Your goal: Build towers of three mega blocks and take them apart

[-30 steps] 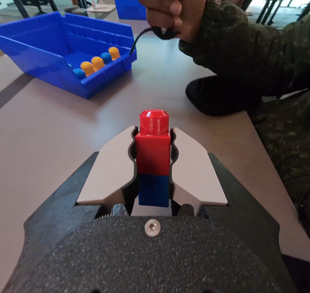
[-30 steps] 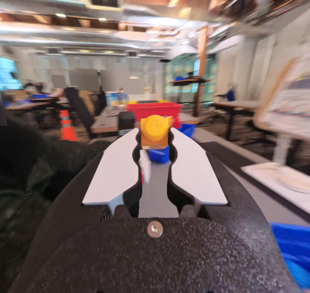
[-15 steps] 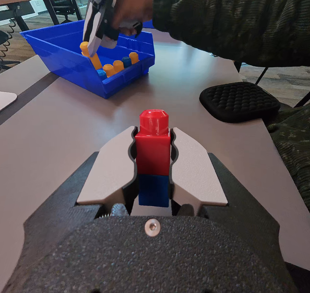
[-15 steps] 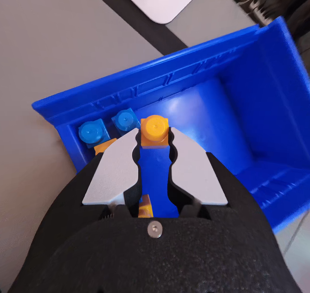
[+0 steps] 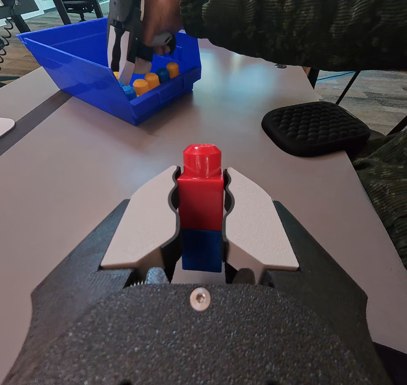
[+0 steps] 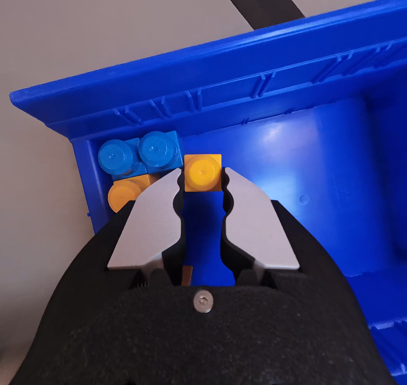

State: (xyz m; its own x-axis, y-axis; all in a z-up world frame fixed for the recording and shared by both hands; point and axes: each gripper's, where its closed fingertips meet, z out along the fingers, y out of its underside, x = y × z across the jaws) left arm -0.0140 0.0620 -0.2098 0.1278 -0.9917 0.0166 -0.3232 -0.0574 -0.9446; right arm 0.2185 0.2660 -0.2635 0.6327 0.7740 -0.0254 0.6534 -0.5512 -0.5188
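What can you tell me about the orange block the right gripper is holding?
The orange block is a small, glossy plastic piece, square-bodied with one round stud facing the camera. The right gripper pinches its two sides at the fingertips. It hangs inside the blue bin, beside the blue blocks in the corner; whether it touches them or the floor is unclear.

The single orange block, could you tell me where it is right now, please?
In the right wrist view, the orange block sits between the right tool's tips inside the blue bin, beside two blue blocks.
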